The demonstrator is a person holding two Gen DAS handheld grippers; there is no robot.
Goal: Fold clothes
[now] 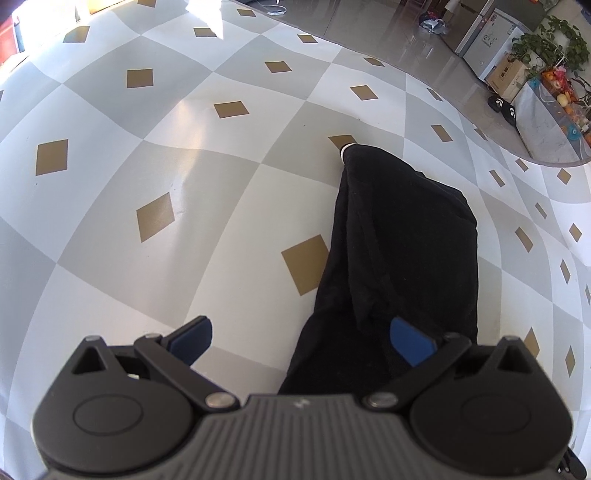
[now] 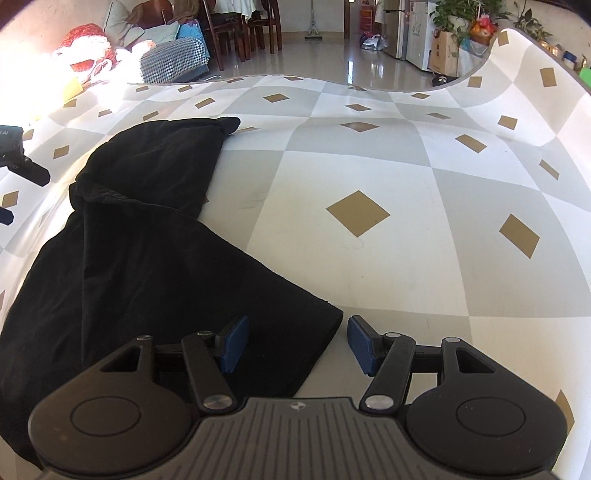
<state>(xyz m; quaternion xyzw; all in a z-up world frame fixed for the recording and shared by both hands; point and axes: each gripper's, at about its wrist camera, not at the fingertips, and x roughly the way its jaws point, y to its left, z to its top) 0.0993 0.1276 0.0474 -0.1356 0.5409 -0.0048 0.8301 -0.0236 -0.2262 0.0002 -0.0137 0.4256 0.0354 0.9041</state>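
A black garment (image 2: pixel 147 258), folded into a long dark strip, lies on a table covered with a grey-and-white checked cloth (image 2: pixel 369 266) dotted with tan diamonds.

Seen from the right wrist, the right gripper (image 2: pixel 293 343) hangs just above the near corner of the garment. Its blue pads (image 2: pixel 360 343) stand apart and press on nothing; the jaws are open. The corner of the fabric lies between and under them, the left pad over the black cloth and the right pad over bare tablecloth just beside the hem. From there the garment runs away to the left and ahead of this gripper, narrowing to a bunched tip far forward. At the left edge of this view, black parts of the left gripper (image 2: pixel 26 168) poke in, beyond the garment's far side.

Seen from the left wrist, the left gripper (image 1: pixel 301 339) is also spread wide and holds nothing. Its right-hand pad (image 1: pixel 410 341) sits over the near end of the black fabric, whether touching it cannot be told, while its left-hand pad is over plain tablecloth. The garment stretches ahead and slightly right of these tongs, ending in a narrow tip with a small white fleck (image 1: pixel 346 148).

Beyond the table edge are a glossy tiled floor (image 2: pixel 314 62), dark wooden chairs (image 2: pixel 236 33), a refrigerator (image 1: pixel 491 40) and potted greenery (image 1: pixel 554 40).
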